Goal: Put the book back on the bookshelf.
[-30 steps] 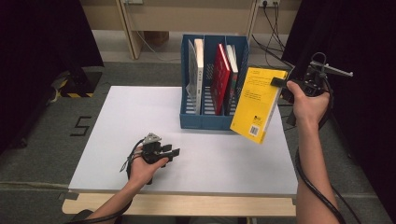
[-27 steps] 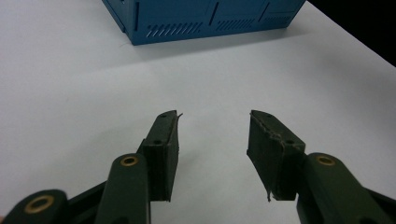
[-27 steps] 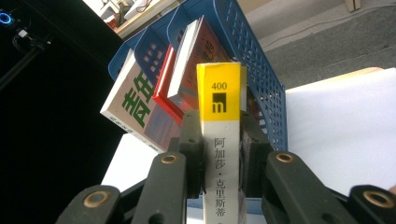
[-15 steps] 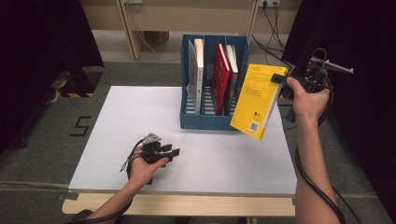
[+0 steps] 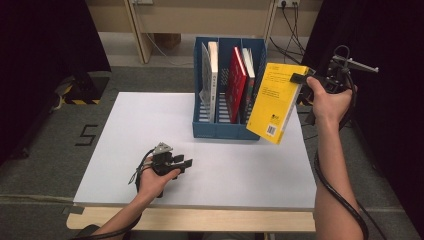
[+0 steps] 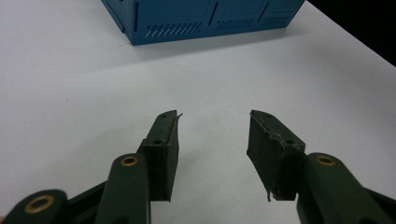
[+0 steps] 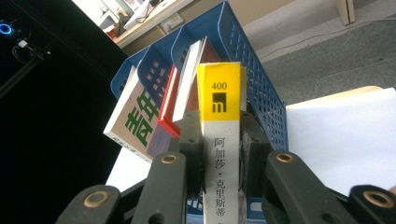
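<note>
Yellow book (image 7: 219,135), spine marked "400" and "阿加莎·克里斯蒂", sits clamped in the right gripper (image 7: 219,158) jaws beside the blue rack (image 5: 220,131); left gripper (image 6: 212,149) jaws gape wide over the white surface (image 5: 150,125).

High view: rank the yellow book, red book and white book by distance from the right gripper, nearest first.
1. yellow book: clamped in the right gripper, hanging at the blue rack's right end.
2. red book: middle of the rack.
3. white book: rack's left compartment, farthest.
</note>
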